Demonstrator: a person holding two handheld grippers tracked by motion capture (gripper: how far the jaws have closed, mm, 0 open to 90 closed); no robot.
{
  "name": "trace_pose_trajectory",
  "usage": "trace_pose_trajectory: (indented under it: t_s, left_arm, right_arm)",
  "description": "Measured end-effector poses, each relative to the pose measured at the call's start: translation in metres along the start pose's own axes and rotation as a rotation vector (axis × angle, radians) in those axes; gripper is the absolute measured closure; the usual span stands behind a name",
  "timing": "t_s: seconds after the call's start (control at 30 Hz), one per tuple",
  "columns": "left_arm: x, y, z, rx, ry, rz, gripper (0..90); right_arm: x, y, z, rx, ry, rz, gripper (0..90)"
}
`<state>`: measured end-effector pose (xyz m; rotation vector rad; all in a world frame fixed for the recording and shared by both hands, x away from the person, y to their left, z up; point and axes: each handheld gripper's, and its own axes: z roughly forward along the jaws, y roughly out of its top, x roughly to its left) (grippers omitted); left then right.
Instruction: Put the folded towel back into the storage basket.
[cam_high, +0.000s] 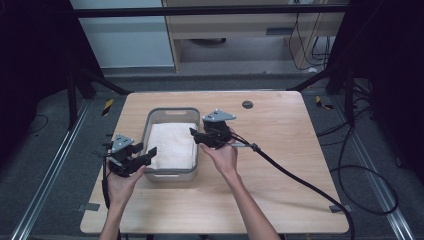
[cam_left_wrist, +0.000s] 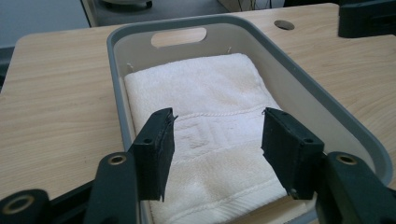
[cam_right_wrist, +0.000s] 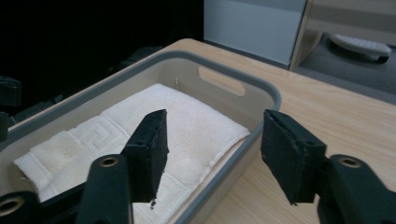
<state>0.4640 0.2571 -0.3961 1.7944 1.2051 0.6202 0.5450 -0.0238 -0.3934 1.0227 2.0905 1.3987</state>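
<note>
A folded white towel (cam_high: 171, 145) lies flat inside a grey plastic basket (cam_high: 172, 112) on the wooden table. My left gripper (cam_high: 150, 154) is open at the basket's near left corner, its jaws spread above the towel's (cam_left_wrist: 210, 107) near end with nothing between them (cam_left_wrist: 217, 144). My right gripper (cam_high: 194, 135) is open over the basket's right wall (cam_right_wrist: 233, 156), jaws apart and empty (cam_right_wrist: 212, 149), one over the towel (cam_right_wrist: 140, 130) and one outside the rim. A hand holds each gripper.
The wooden table (cam_high: 280, 150) has bare surface right of and in front of the basket. A round dark grommet (cam_high: 247, 104) sits near its far edge. A black cable (cam_high: 300, 182) trails from the right gripper across the table to the right.
</note>
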Motion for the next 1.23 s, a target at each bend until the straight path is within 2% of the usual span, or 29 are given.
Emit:
trace_pose_trajectory:
  t_s: [0.13, 0.23, 0.3, 0.37, 0.5, 0.87, 1.1, 1.23]
  left_arm:
    - [-0.005, -0.002, -0.004, -0.015, -0.015, 0.012, 42.0]
    - [-0.009, -0.005, -0.006, -0.017, -0.018, 0.031, 40.2]
    - [-0.011, -0.008, -0.007, -0.02, -0.02, 0.043, 38.3]
    - [-0.013, -0.011, -0.008, -0.028, -0.027, 0.054, 37.1]
    - [-0.015, -0.018, -0.008, -0.034, -0.036, 0.085, 35.6]
    - [-0.031, -0.028, -0.005, -0.02, -0.059, 0.116, 34.6]
    - [-0.042, -0.041, -0.001, 0.017, -0.071, 0.141, 34.5]
    - [-0.047, -0.047, -0.005, 0.012, -0.076, 0.15, 34.6]
  right_arm:
    - [-0.008, -0.003, -0.021, -0.029, 0.0, 0.003, 30.8]
    - [-0.016, -0.009, -0.037, -0.024, 0.004, 0.005, 25.2]
    - [-0.021, -0.016, -0.047, -0.023, 0.007, -0.011, 22.2]
    - [-0.028, -0.024, -0.058, -0.018, 0.006, -0.016, 21.6]
    - [-0.043, -0.04, -0.08, -0.026, 0.01, 0.019, 20.2]
    - [-0.08, -0.083, -0.134, -0.026, -0.034, 0.055, 16.2]
    - [-0.102, -0.115, -0.161, -0.01, -0.082, 0.068, 14.7]
    - [-0.111, -0.13, -0.171, 0.008, -0.111, 0.076, 14.9]
